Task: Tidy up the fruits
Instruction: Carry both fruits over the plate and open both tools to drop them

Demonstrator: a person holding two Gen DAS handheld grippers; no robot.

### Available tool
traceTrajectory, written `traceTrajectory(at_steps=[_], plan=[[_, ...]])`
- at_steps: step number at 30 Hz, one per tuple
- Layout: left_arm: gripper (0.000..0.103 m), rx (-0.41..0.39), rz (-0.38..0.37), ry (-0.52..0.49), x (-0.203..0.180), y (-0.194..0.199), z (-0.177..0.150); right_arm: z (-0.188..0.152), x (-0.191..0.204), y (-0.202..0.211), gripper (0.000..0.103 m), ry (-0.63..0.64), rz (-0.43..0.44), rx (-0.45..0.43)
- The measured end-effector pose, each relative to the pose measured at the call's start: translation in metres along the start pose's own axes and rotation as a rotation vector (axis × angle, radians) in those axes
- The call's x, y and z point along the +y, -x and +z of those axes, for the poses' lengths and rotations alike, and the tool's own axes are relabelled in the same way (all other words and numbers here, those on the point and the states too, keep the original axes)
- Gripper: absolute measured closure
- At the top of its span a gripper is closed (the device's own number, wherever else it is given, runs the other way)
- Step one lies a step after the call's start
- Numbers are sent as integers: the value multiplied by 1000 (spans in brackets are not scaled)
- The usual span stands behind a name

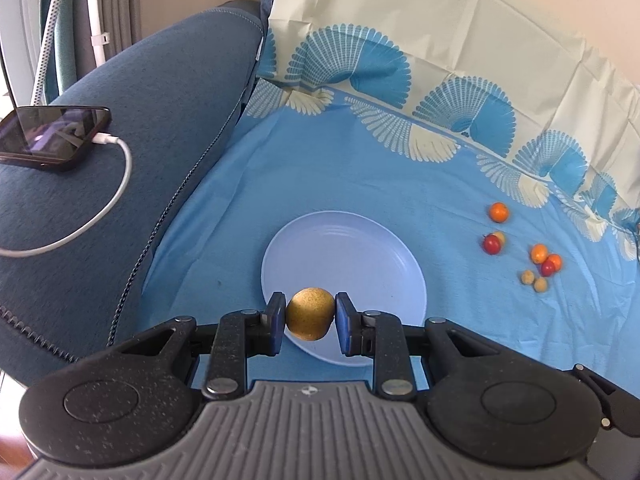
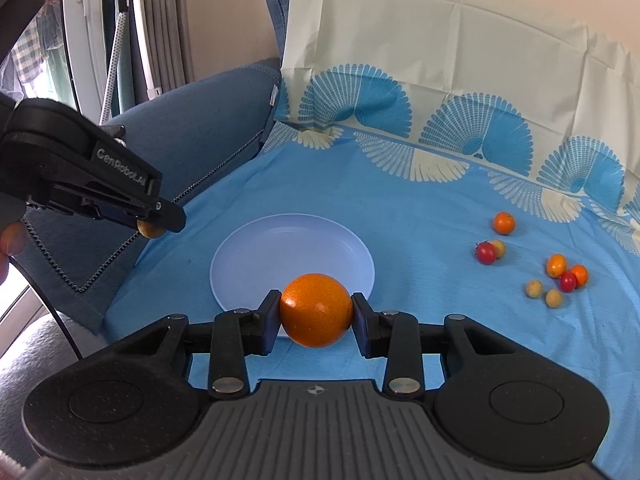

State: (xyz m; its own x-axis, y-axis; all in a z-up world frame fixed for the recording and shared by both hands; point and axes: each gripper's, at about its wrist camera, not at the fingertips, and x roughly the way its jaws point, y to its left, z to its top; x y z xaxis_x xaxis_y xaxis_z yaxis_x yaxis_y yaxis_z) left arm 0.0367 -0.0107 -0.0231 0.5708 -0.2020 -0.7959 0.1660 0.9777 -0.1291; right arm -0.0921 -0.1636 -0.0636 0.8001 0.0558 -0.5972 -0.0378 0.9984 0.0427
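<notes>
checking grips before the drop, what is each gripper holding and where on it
The left gripper clamps a small tan-yellow fruit across its sides. The right gripper clamps an orange fruit across its widest part, one pad on each side.

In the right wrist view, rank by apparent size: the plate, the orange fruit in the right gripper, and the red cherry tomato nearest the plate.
1. Plate, largest.
2. Orange fruit in the right gripper; being closest to the camera inflates it.
3. Red cherry tomato, smallest, though also farther away.
</notes>
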Motion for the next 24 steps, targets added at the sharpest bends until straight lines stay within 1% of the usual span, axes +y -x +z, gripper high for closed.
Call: traceTrajectory(at_steps=[9,16,24], plan=[[74,31,22,-20,-5,-53,20,9,4,-55,64,25,-5,39],[74,58,51,-41,-9,-88,27,12,1,-88,64,39,-8,63],[74,97,116,-65,-6,-124,28,11,3,-115,64,70,3,114]])
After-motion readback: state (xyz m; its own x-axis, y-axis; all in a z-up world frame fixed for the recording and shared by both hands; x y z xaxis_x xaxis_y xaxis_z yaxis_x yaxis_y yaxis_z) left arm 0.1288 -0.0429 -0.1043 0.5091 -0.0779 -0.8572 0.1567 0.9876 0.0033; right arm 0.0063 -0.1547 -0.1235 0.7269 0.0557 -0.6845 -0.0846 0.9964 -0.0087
